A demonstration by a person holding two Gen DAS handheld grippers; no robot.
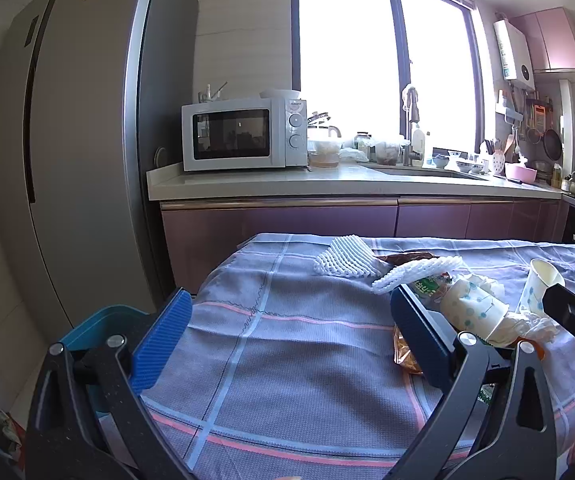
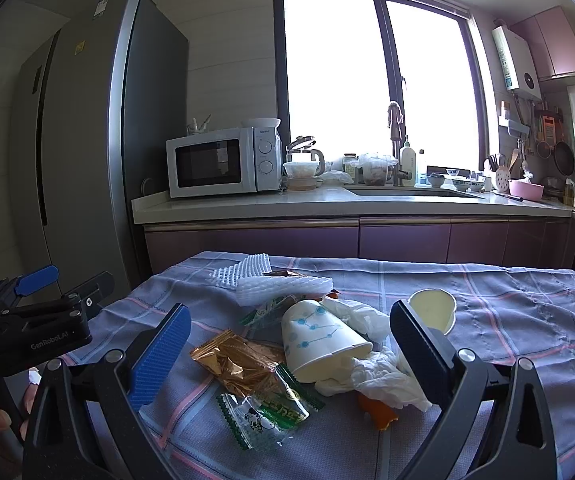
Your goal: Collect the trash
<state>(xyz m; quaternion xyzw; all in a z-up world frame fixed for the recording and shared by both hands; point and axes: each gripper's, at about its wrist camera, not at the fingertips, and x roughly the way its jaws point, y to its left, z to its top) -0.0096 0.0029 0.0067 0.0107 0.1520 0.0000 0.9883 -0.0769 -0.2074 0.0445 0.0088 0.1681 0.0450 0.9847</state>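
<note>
Grey-blue cloth (image 2: 487, 300) w/ pink & blue checks; white cup (image 2: 319, 336), blue dots; gold wrapper (image 2: 235, 364); green-white packet (image 2: 271, 412).

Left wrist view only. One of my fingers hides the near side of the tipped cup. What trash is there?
Observer: A crumpled gold wrapper lies flat on the checked cloth, just left of the tipped paper cup.
Operator: Anything nearer than the gold one?
Observer: Yes, a green-and-white wrapper in clear film, partly overlapping its near edge.
Operator: Right gripper, is it holding anything?
Observer: No. The right gripper is wide open, and its pads touch nothing. The cup and a crumpled tissue lie ahead, between its fingers.
</note>
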